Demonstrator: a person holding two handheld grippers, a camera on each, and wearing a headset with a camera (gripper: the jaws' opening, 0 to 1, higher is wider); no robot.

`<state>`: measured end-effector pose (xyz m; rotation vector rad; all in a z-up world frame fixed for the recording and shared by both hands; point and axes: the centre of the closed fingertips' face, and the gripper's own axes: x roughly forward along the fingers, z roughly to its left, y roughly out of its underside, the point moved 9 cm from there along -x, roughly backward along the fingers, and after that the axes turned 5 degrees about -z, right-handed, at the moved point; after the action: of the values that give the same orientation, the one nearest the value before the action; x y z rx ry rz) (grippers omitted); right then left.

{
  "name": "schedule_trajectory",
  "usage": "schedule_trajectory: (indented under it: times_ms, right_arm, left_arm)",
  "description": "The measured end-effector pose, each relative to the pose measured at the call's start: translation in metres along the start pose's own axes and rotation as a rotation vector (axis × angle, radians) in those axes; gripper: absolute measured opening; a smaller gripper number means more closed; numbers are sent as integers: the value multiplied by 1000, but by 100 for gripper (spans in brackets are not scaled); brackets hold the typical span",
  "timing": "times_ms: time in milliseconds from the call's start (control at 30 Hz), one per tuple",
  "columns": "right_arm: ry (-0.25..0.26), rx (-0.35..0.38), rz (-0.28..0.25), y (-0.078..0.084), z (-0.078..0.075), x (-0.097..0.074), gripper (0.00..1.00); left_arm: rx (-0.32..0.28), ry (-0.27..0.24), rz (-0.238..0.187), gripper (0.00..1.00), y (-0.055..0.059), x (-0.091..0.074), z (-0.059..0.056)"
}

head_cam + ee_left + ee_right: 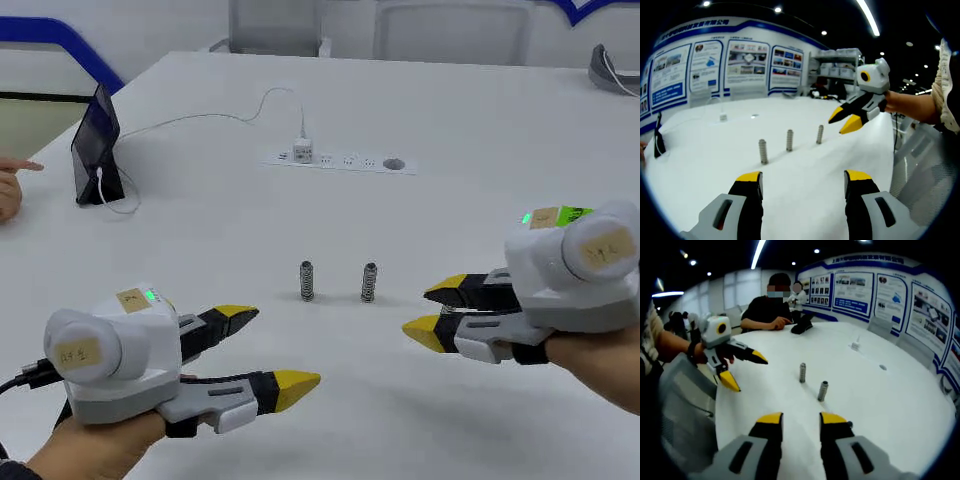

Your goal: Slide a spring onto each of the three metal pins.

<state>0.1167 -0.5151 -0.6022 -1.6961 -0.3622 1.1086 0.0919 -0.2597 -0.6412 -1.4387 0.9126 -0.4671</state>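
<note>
On the white tabletop (480, 140): 3 short upright metal pins in a row, apart from each other, grey coil springs along each.
Pins, your left gripper view: near pin (763, 151), middle pin (789, 140), far pin (820, 134).
Pins, head view: near pin (307, 281) and middle pin (369, 282) stand between your 2 grippers.
Left gripper (280, 346): low left of the head view, yellow-tipped jaws spread wide, nothing between them, well apart from the pins, pointing toward the row.
Right gripper (420, 311): jaws parted, narrower than the left, nothing seen pinched, tips near the far pin.
Contact: neither gripper touches a pin.
Table rear: white power strip (340, 160) with a white plug and cable.
Table left: dark tablet on a stand (97, 145), a person's hand (8, 185) just beside it.
Wall: blue-and-white poster boards (747, 62).
</note>
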Motion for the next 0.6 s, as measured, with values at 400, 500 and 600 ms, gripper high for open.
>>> schedule_trajectory:
  times_ms: [400, 500, 600]
  right_arm:
    - [72, 60, -25, 25, -14, -28, 42]
    - [80, 64, -27, 29, -15, -32, 46]
    - [84, 66, -30, 32, -15, -36, 48]
  left_arm:
    - [-7, 5, 5, 69, 2, 0, 0]
    - [-9, 4, 5, 69, 2, 0, 0]
    - [-11, 1, 4, 70, 2, 0, 1]
